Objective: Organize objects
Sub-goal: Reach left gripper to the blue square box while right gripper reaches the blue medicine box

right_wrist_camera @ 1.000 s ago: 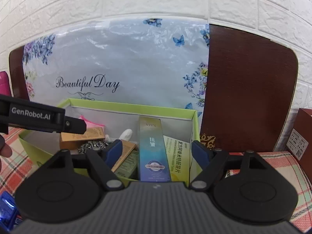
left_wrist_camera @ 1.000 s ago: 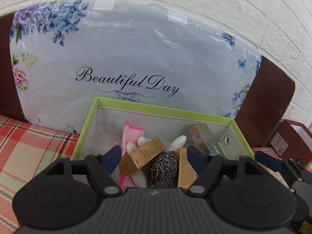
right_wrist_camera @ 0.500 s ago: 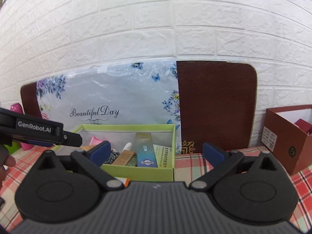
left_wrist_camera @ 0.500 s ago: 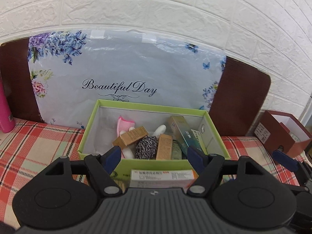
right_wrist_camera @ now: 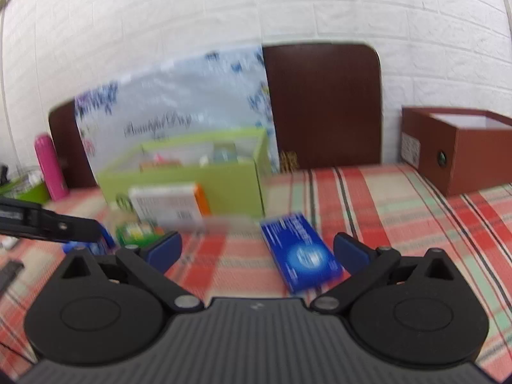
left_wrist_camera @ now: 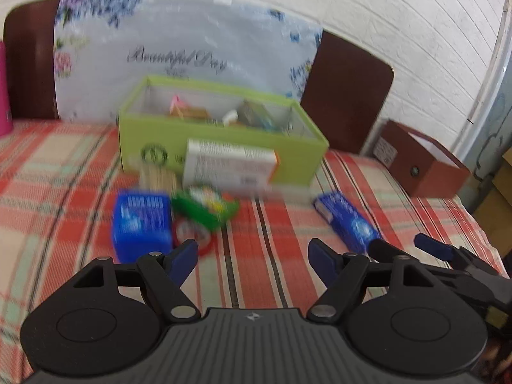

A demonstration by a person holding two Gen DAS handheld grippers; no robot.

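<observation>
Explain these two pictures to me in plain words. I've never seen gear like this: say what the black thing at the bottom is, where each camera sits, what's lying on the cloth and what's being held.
No robot here: a person holds a two-fingered grasping tool in each hand, and a wide-angle camera on each tool looks forward along its fingers. The black shape at the bottom is that tool.

One picture is from the left tool, the other from the right tool. Both stand open and hold nothing; the right one's jaws have just been opening.

On the checked cloth stands a green box already filled with small items. In front of it lie a white carton, a green packet, a blue box and a long blue carton, which lies straight ahead of the right tool. A brown box sits off to the right. Both pictures are blurred.
</observation>
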